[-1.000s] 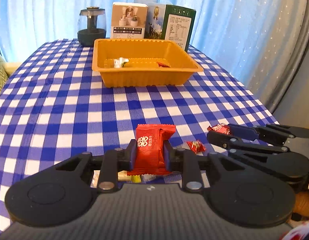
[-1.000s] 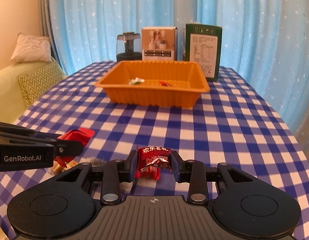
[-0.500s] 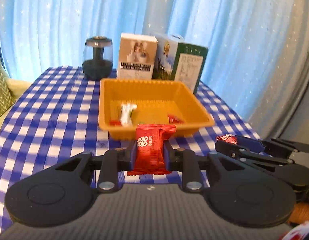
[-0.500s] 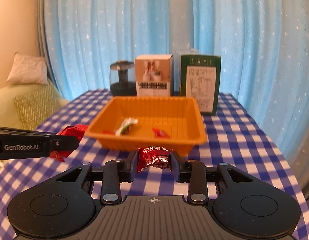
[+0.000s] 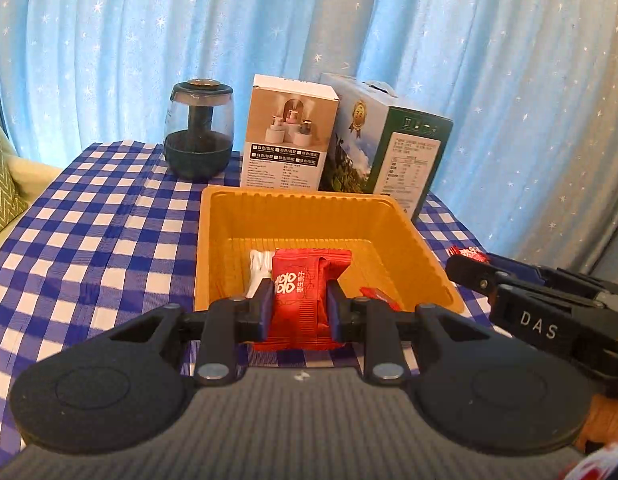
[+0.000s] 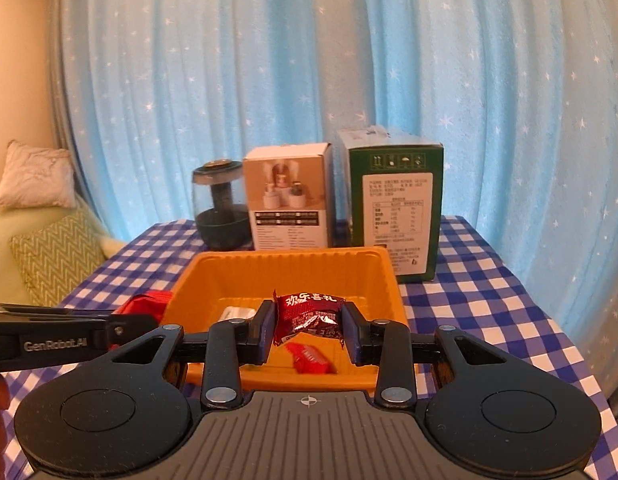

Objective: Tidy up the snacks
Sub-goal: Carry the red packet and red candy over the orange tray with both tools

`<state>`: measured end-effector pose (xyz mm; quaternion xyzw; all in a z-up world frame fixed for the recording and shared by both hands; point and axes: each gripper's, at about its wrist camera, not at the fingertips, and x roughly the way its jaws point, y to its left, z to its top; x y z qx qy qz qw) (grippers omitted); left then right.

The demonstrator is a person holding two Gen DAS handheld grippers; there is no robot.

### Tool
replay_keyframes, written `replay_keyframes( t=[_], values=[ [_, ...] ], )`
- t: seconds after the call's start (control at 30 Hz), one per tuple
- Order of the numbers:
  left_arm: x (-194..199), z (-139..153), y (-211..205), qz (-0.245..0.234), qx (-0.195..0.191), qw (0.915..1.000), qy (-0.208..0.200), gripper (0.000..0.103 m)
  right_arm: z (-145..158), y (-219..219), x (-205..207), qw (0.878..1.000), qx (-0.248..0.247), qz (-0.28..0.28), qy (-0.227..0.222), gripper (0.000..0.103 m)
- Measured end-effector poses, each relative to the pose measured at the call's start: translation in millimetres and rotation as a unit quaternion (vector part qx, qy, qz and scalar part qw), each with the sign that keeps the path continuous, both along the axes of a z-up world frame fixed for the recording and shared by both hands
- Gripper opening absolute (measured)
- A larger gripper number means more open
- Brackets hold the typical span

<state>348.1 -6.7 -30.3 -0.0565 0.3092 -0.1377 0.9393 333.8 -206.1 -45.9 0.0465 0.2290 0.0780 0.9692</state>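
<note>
An orange tray (image 5: 425, 248) (image 6: 393, 280) sits on the blue checked tablecloth. My left gripper (image 5: 299, 308) is shut on a bright red snack packet (image 5: 305, 292), held over the tray's near edge. My right gripper (image 6: 309, 330) is shut on a dark red foil candy (image 6: 309, 314), also above the tray's near edge. Inside the tray lie a white wrapper (image 5: 258, 270) (image 6: 238, 314) and a small red candy (image 5: 379, 296) (image 6: 311, 357). In the left wrist view the right gripper (image 5: 465, 260) comes in from the right. The right wrist view shows the left gripper (image 6: 141, 318) at the left.
Behind the tray stand a dark glass humidifier (image 5: 199, 146) (image 6: 221, 204), a white box (image 5: 287, 136) (image 6: 289, 196) and a green box (image 5: 389, 156) (image 6: 395, 204). A starred blue curtain hangs behind. A sofa with cushions (image 6: 49, 256) lies left of the table.
Both grippers have risen and moved forward from the near table to the tray's near edge, each still gripping its snack. The loose candies on the cloth have dropped out of view.
</note>
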Motion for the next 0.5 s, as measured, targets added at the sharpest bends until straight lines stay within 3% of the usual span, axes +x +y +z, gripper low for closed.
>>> replay_keyframes(
  t=[0.5],
  values=[
    [58, -17, -17, -0.006, -0.02, 0.9994, 0.027, 0.024, -32, -21, 54, 0.998, 0.031, -0.036, 0.049, 0.036]
  ],
)
